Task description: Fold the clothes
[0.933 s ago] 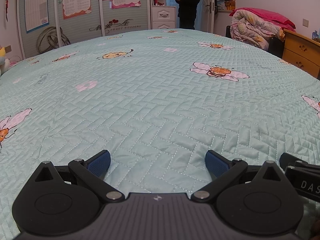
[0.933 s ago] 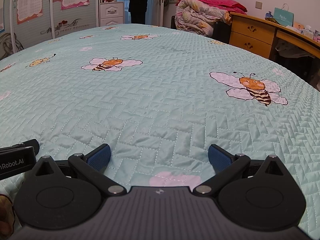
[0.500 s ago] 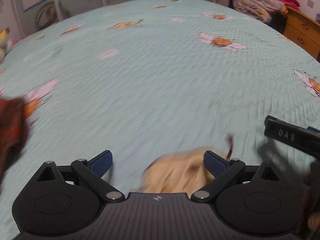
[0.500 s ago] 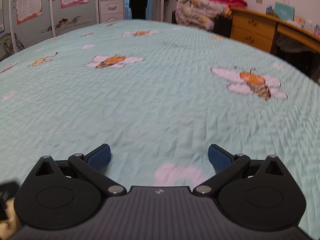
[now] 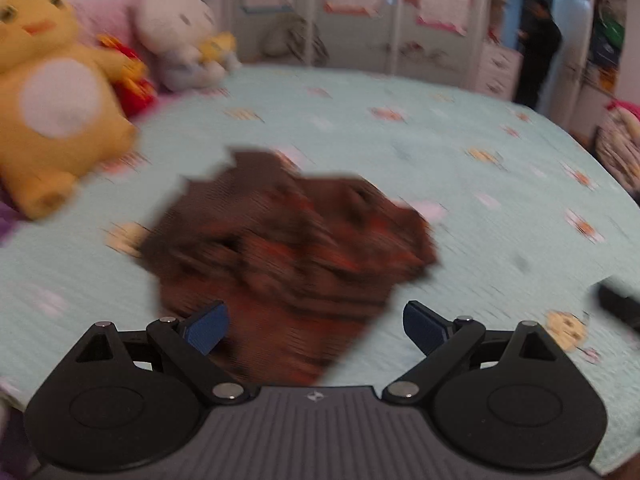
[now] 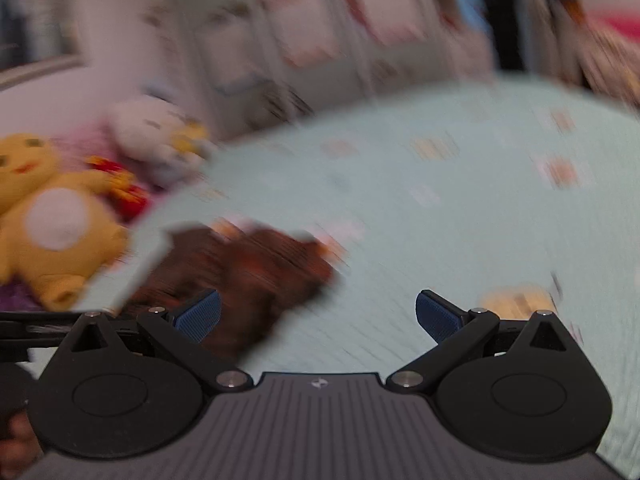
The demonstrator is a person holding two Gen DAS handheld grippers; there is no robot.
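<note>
My left gripper (image 5: 316, 326) had its jaws wide apart, having just narrowed slightly, nothing clamped; the crumpled brown garment (image 5: 288, 248) lay on the pale green bedspread (image 5: 480, 208) directly ahead. My right gripper (image 6: 318, 314) also gaped, the garment beside its left finger. Plush toys (image 5: 52, 96) sat beyond.

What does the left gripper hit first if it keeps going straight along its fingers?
Most likely the crumpled brown garment on the bed cover. It fills the view between and just ahead of the left gripper, whose jaws stand wide open with nothing pinched. The frame is motion-blurred, so depth is uncertain.
</note>
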